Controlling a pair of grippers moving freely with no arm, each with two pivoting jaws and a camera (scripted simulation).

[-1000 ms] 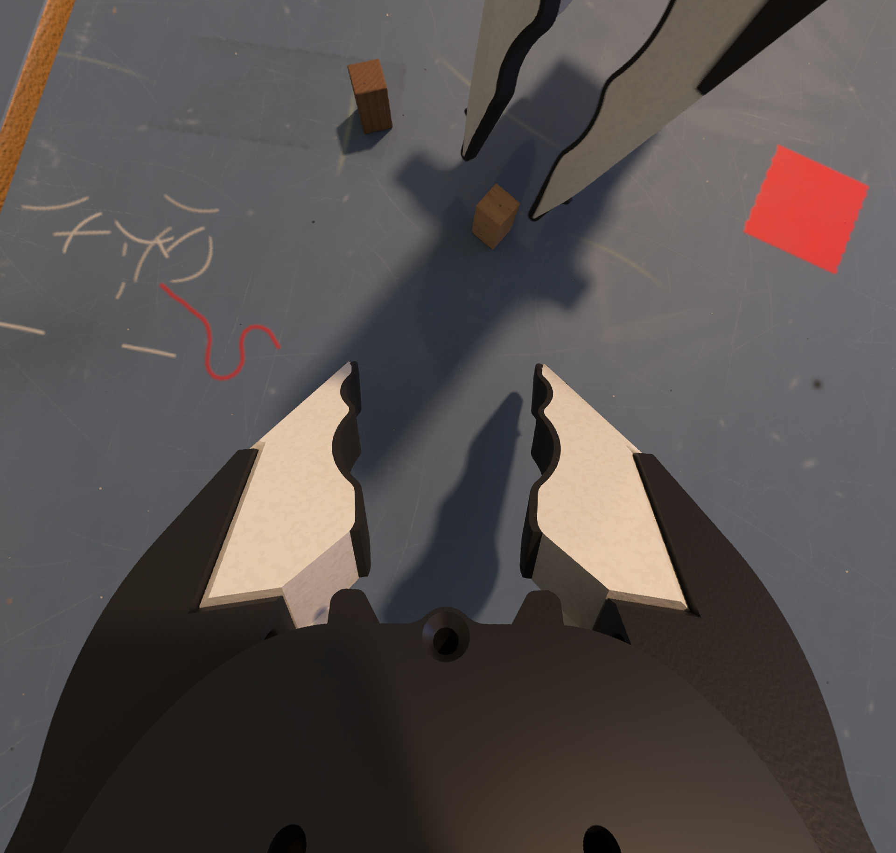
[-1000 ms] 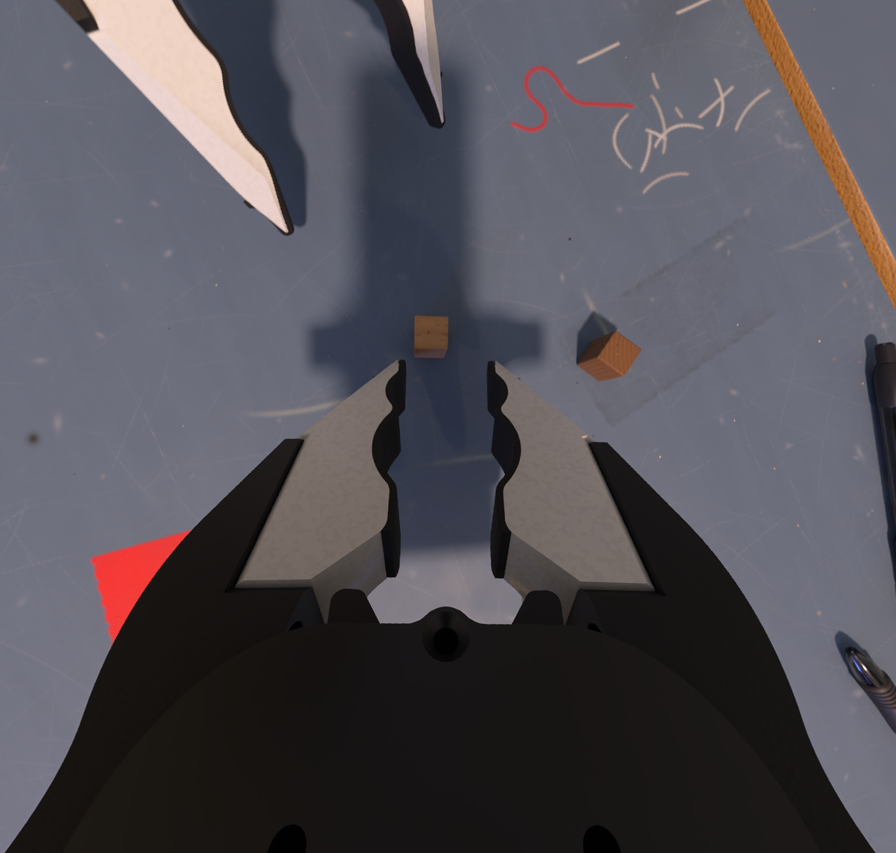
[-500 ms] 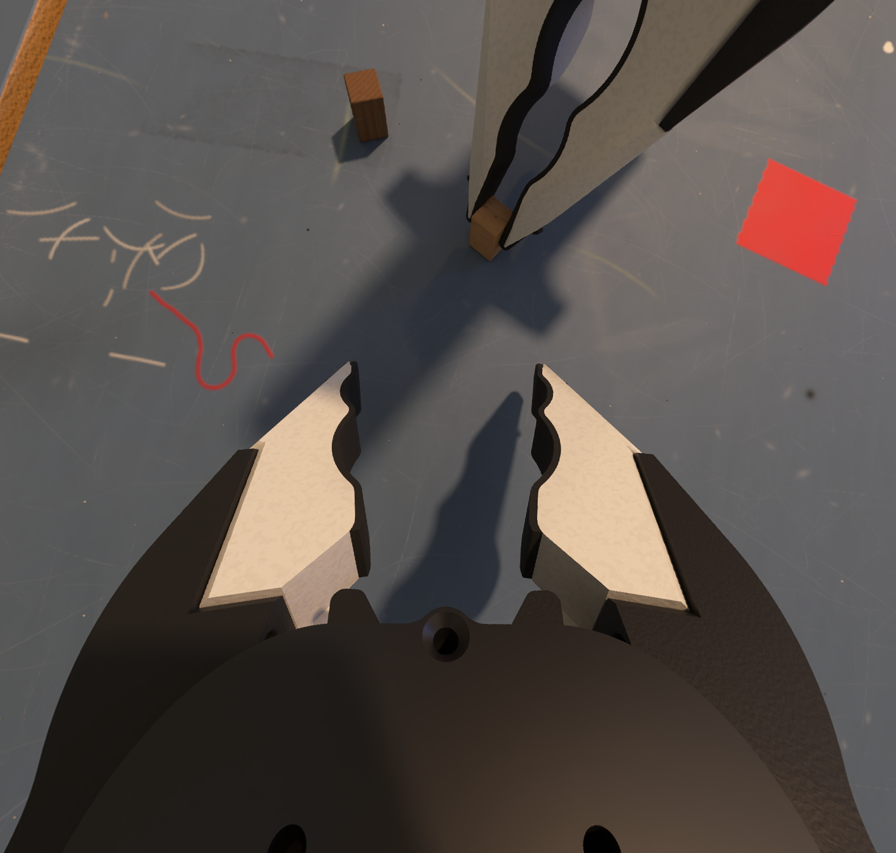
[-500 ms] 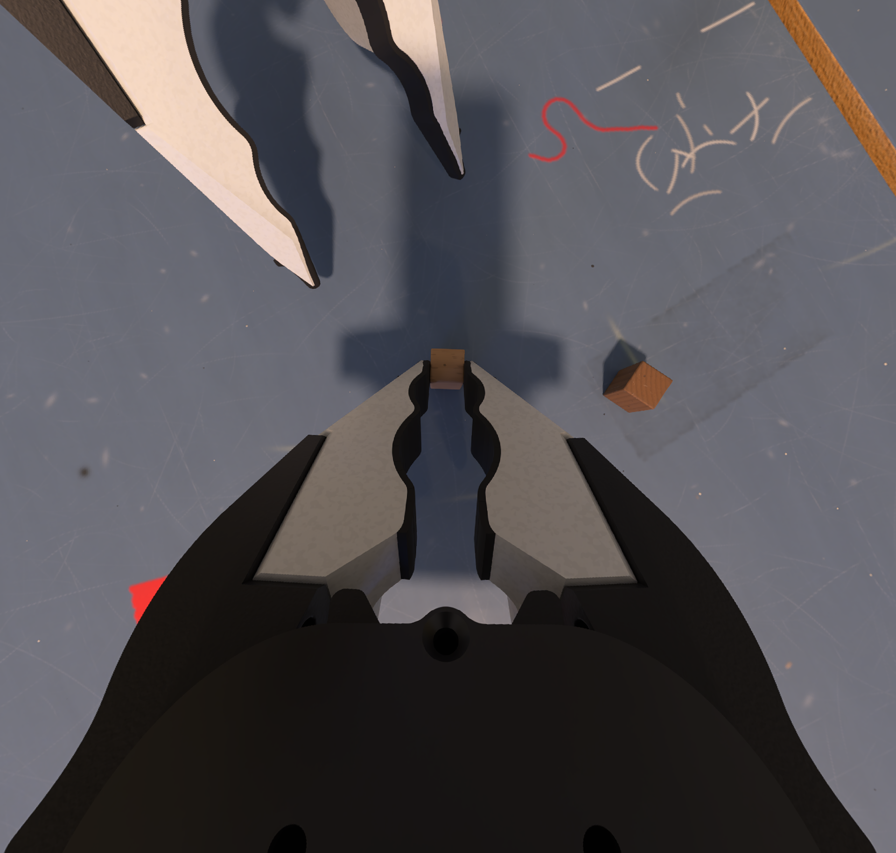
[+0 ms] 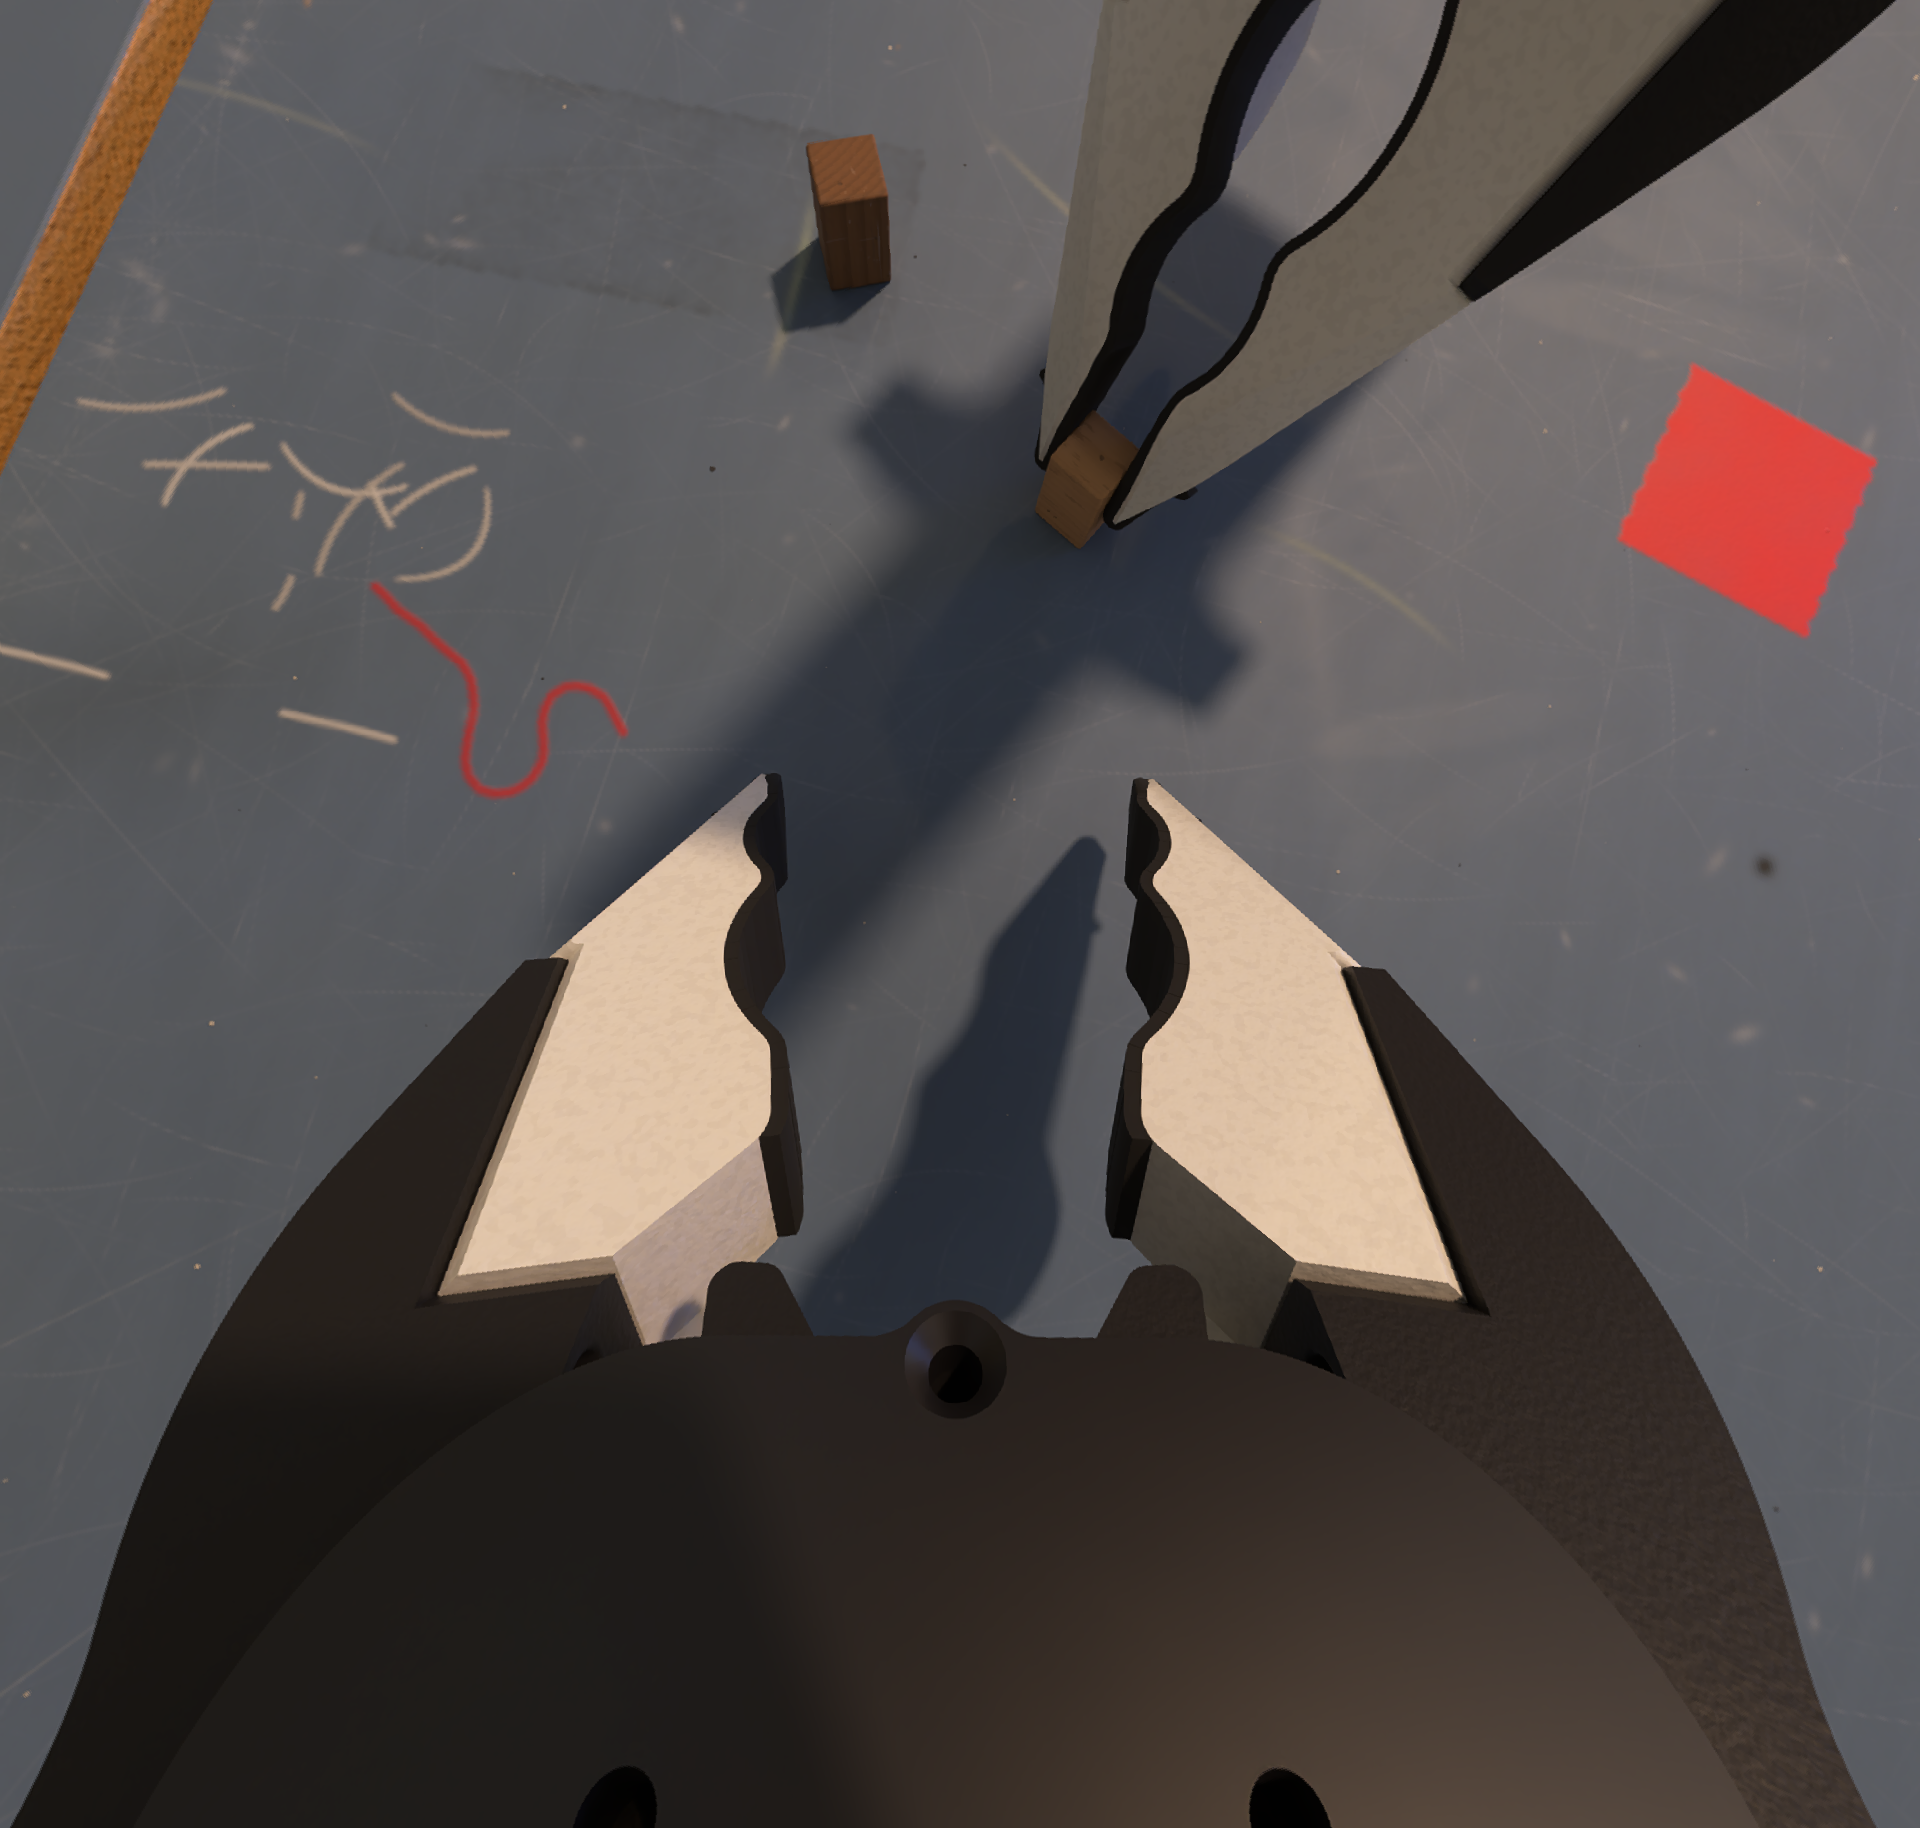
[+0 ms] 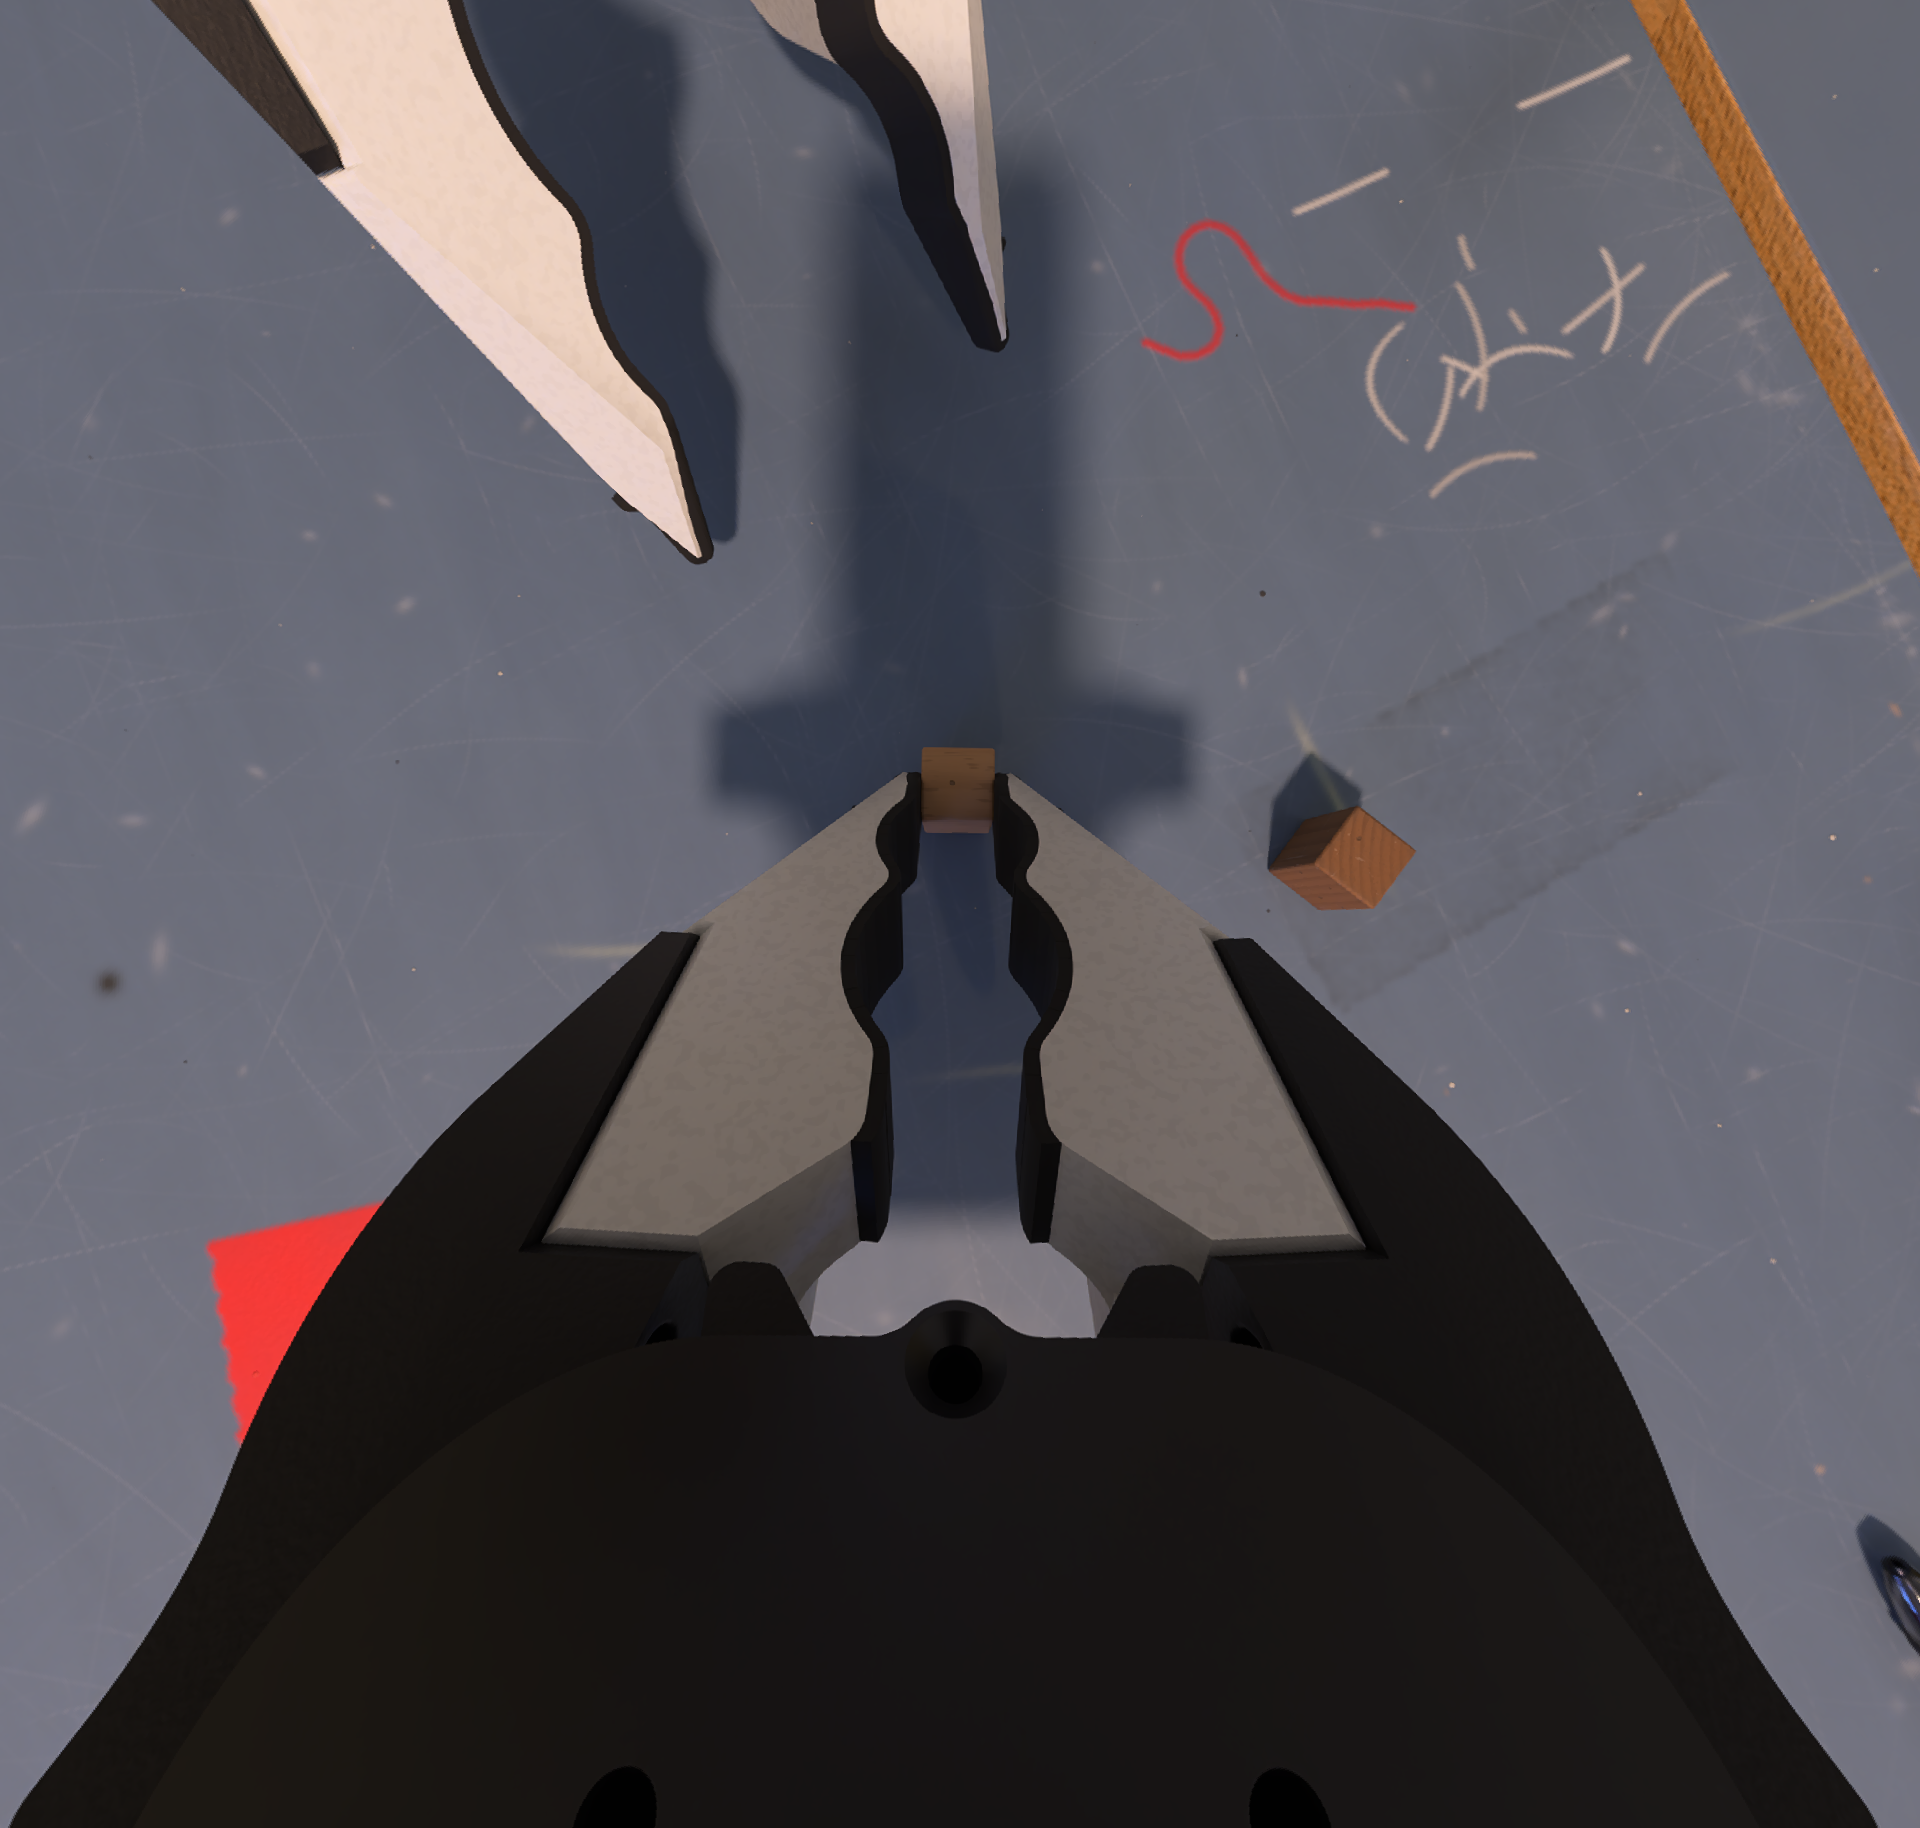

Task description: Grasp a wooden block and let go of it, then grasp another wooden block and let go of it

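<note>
Two small wooden blocks are present on the scratched blue-grey table surface (image 6: 312, 739). The lighter tan wooden block (image 6: 957, 787) sits between the fingertips of the right gripper (image 6: 957, 791), whose jaws are drawn in and pressed against its two opposite sides; the block's far end projects just beyond the tips. In the left wrist view the same tan block (image 5: 1086, 474) appears at the pointed ends of the right gripper (image 5: 1086, 490), low against the table; whether it rests on the surface or is lifted clear cannot be determined. The darker reddish-brown wooden block (image 6: 1342, 857) stands free on the table to the right of the clamped one, apart from it and casting its own shadow; in the left wrist view it (image 5: 850, 212) lies farther off, to the left of the right gripper. The left gripper (image 5: 956, 791) hangs above bare table with its jaws spread wide and nothing between them. Noted further out: a flat red square patch (image 5: 1751, 500), a red squiggle line (image 5: 499, 698) beside pale chalk-like scribbles (image 5: 343, 490), and an orange-brown wooden strip (image 5: 114, 157) along the table's edge.
</note>
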